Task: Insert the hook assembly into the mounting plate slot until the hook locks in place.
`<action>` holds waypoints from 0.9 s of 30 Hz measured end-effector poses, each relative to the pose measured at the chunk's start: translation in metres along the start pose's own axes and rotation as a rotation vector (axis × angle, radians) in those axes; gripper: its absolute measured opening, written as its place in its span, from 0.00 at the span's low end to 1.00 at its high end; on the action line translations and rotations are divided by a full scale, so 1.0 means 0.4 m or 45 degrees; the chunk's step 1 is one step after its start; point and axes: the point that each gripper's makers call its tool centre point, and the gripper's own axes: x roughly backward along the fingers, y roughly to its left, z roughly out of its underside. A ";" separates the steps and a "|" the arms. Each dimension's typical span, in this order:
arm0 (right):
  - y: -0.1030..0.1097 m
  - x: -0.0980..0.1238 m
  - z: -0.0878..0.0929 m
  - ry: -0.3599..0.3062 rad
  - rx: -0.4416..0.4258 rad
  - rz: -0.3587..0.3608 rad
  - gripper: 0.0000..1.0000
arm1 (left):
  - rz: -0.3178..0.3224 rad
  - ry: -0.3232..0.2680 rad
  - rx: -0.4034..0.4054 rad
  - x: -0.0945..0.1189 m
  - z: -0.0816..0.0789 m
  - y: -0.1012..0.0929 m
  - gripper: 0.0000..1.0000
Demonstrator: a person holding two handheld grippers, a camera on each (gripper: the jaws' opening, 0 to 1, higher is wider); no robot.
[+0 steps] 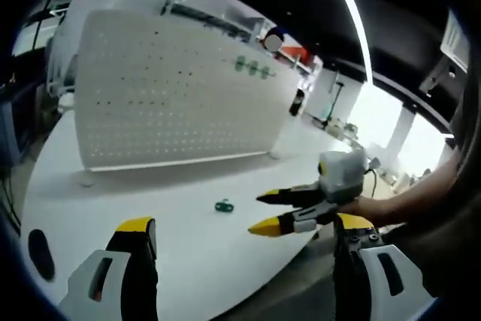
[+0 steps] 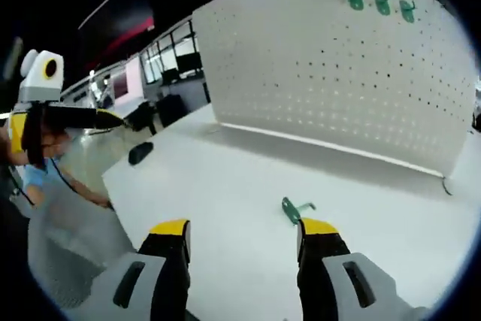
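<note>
- White desk point(image 1: 188, 246) in a large office-like room carries everything; a long ceiling light strip point(image 1: 353, 13) runs overhead in the left gripper view.
- On the desk lies a small green hook point(image 1: 224, 205), flat on the surface in front of the pegboard and well apart from it; in the right gripper view the same hook point(image 2: 295, 209) lies just beyond the tip of that hand-held gripper's right jaw, not touching it as far as can be told.
- Behind the hook stands a white perforated pegboard point(image 1: 173, 95), upright on the desk; the right gripper view shows the pegboard point(image 2: 338, 65) too.
- Three green hooks point(image 2: 381, 1) hang in a row near the pegboard's top edge, seen also in the left gripper view point(image 1: 252, 68).
- The left hand-held gripper point(image 1: 244, 242) has its jaws spread wide and holds nothing; the hook lies ahead of it, between the jaws' lines.
- The right hand-held gripper point(image 2: 244, 234) is likewise spread wide, with nothing in it.
- In the left gripper view the right hand-held gripper point(image 1: 270, 212) comes in from the right of the hook, held by a person's hand point(image 1: 376, 208).
- In the right gripper view the left hand-held gripper point(image 2: 109, 118) shows far to the left of the pegboard.
- A dark oval object point(image 2: 140, 152) lies on the desk near its left edge.
</note>
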 end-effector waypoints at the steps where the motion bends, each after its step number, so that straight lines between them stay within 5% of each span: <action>1: -0.001 -0.012 0.004 0.006 0.000 -0.004 0.57 | -0.005 0.001 0.005 0.001 -0.002 0.006 1.00; 7: -0.022 -0.080 0.037 0.057 -0.036 -0.013 0.54 | -0.019 0.025 0.016 -0.007 0.003 0.032 1.00; 27: -0.092 -0.158 0.044 0.124 -0.128 0.034 0.53 | -0.031 0.039 0.068 -0.028 0.012 0.066 1.00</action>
